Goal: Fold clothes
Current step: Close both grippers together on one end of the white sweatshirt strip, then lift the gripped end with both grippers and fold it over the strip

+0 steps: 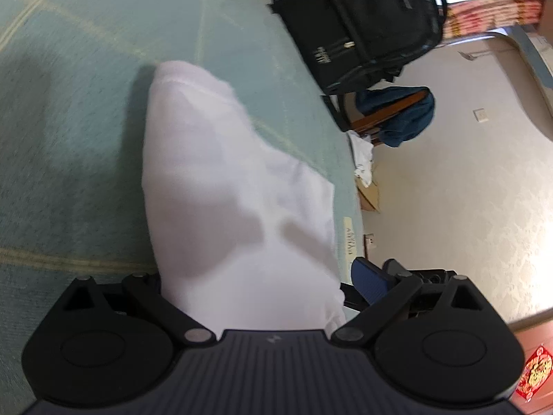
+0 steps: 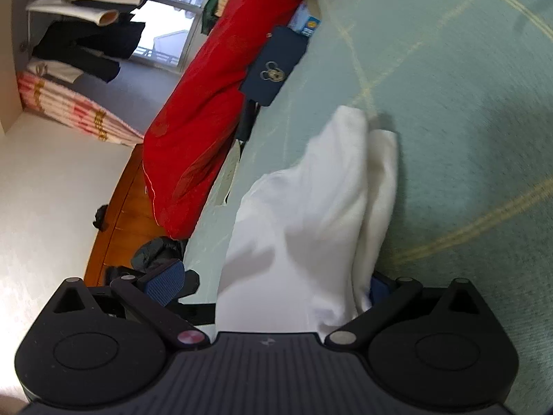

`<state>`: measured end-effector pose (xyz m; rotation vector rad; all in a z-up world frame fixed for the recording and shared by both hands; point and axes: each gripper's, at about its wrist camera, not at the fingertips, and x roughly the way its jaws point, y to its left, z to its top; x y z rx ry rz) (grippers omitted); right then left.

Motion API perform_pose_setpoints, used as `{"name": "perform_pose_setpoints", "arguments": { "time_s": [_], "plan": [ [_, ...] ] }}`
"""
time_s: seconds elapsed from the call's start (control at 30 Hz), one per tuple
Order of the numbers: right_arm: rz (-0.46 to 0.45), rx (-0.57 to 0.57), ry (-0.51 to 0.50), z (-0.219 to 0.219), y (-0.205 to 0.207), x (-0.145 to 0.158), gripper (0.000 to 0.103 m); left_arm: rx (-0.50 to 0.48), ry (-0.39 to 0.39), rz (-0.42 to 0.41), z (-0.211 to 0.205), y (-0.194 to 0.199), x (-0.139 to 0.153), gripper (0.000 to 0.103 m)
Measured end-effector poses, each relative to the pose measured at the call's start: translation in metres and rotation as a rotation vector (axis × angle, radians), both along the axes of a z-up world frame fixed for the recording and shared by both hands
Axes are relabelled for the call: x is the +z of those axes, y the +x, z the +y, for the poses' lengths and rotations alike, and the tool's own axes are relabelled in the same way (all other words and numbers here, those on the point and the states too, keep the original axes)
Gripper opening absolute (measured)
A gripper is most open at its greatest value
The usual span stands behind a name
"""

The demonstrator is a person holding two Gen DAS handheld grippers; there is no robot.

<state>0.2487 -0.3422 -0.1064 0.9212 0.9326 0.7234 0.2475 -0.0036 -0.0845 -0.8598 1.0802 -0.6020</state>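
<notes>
A white garment (image 1: 221, 180) lies bunched on a pale green bed cover (image 1: 69, 110) and runs back between the fingers of my left gripper (image 1: 262, 283). That gripper's jaws stand wide apart; the blue pad of its right finger (image 1: 369, 283) shows, while cloth hides the left one. In the right wrist view the same white garment (image 2: 311, 214) lies in two long folds on the green cover (image 2: 466, 103). My right gripper (image 2: 273, 283) is open too, the cloth lying between its blue pads (image 2: 166, 280).
A black backpack (image 1: 356, 24) sits at the bed's far edge, beside a blue garment on a wooden chair (image 1: 397, 114). A red quilt (image 2: 207, 103), a navy pouch (image 2: 273, 69) and a small box (image 2: 309, 22) line the other edge. A striped blanket (image 2: 69, 107) lies beyond.
</notes>
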Motion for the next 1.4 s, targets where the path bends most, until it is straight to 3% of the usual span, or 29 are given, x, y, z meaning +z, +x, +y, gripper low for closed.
{"name": "perform_pose_setpoints", "arguments": {
  "time_s": [0.33, 0.9, 1.13, 1.4],
  "plan": [
    [-0.041, 0.020, -0.014, 0.016, -0.006, 0.023, 0.103, 0.008, -0.040, -0.036, 0.011, -0.011, 0.018, 0.096],
    [-0.066, 0.062, -0.028, 0.048, -0.014, 0.044, 0.103, 0.046, -0.037, -0.075, 0.030, -0.020, 0.039, 0.096],
    [-0.074, 0.114, -0.050, 0.087, -0.012, 0.054, 0.103, 0.082, -0.014, -0.091, 0.068, -0.035, 0.048, 0.096],
    [-0.074, 0.192, -0.069, 0.162, -0.006, 0.064, 0.103, 0.148, 0.005, -0.115, 0.144, -0.053, 0.057, 0.096]
  ]
}}
